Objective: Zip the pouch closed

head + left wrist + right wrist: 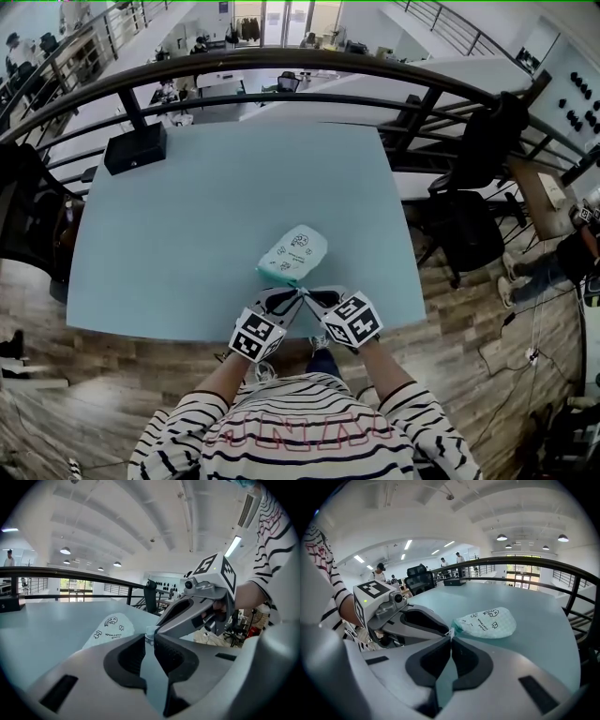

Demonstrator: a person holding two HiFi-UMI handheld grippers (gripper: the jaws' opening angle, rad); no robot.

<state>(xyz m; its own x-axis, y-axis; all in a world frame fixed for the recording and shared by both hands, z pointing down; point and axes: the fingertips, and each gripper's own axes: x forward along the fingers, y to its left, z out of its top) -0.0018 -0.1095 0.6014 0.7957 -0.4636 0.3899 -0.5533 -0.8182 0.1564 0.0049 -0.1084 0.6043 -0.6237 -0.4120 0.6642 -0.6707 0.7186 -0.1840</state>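
A pale green pouch [293,254] with small black drawings lies flat on the teal table [178,244], near its front edge. Both grippers meet at the pouch's near end. My left gripper [298,294] comes in from the left, and its jaws [149,637] stand close together with the pouch's corner [149,632] pinched between the tips. My right gripper [307,294] comes in from the right, its jaws [451,637] pressed together on a small white zipper tab [450,633] at that same end. The rest of the pouch [487,623] stretches away from both grippers.
A black box [135,148] sits at the table's far left corner. A dark curved railing [281,61] runs behind the table. A black chair [459,225] stands off the table's right side. The table's front edge lies just under the grippers.
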